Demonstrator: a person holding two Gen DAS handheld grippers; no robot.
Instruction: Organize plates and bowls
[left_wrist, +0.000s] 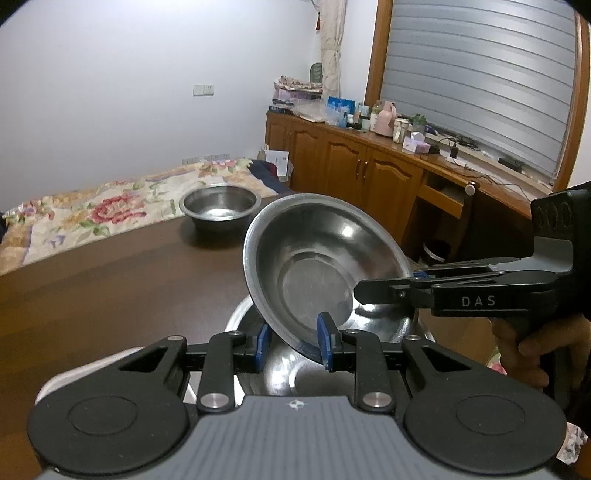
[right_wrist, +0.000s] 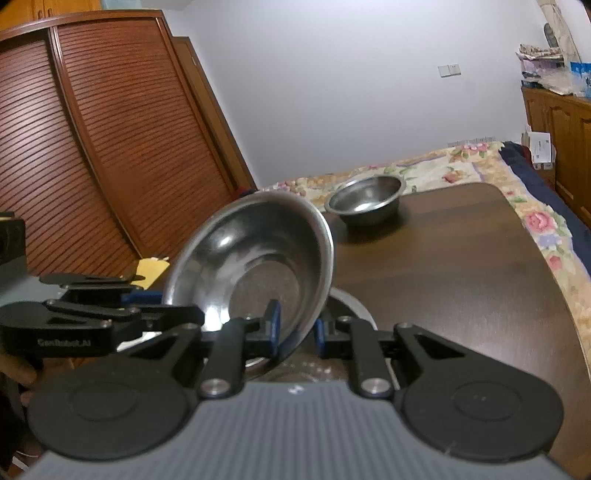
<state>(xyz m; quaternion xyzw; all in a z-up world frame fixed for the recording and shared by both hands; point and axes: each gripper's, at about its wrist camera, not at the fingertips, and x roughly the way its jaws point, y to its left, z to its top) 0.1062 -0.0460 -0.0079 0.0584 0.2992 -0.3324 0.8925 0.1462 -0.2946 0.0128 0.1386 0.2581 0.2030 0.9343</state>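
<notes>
Bedroom, dark wooden bench set against a bed with a floral cover.

Item 1: our left tongs, nearest in the left wrist view, blue pads narrowed onto the near rim of a tilted steel bowl; we hold it there.

Item 2: our right tongs, likewise closed down on the same bowl's rim at another point, seen edge-on in the right wrist view. In the left wrist view they enter from the right, a hand around the handle.

Item 3: the tilted bowl, held in the air between both tongs, open side facing us, just above a larger steel bowl resting on the bench.

Item 4: a third steel bowl, upright, well apart, near the bench's far edge.

Item 5: wooden cabinets with bottles along the far wall; slatted wardrobe.
</notes>
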